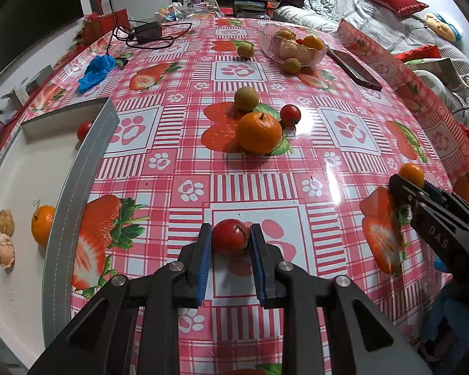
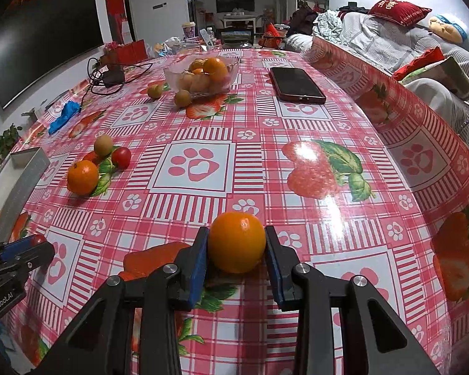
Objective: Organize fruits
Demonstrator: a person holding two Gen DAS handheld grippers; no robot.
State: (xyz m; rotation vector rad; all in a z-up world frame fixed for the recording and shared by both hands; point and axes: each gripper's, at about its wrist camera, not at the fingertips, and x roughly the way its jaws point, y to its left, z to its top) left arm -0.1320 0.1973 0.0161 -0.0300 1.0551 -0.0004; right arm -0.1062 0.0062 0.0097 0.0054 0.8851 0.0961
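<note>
My left gripper (image 1: 230, 234) is shut on a red tomato (image 1: 229, 240), low over the strawberry-print tablecloth. My right gripper (image 2: 237, 245) is shut on a small orange (image 2: 236, 240), its blue pads pressing both sides. In the right wrist view, the left gripper (image 2: 37, 245) shows at the left edge with the tomato (image 2: 38, 238). A grey-rimmed white tray (image 1: 78, 187) at the left holds an orange (image 1: 42, 225), husked fruits (image 1: 4, 237) and a tomato (image 1: 83, 129). On the table's middle lie a mandarin (image 1: 259, 132), a brown round fruit (image 1: 246, 98) and a cherry tomato (image 1: 290, 115).
A glass bowl (image 2: 231, 70) of fruit stands at the far side, with two brown fruits (image 2: 182, 97) beside it. A phone (image 2: 297, 85) lies to the right of the bowl. A blue glove (image 2: 64, 115) and a charger with cable (image 2: 112, 76) lie far left. A sofa runs along the right.
</note>
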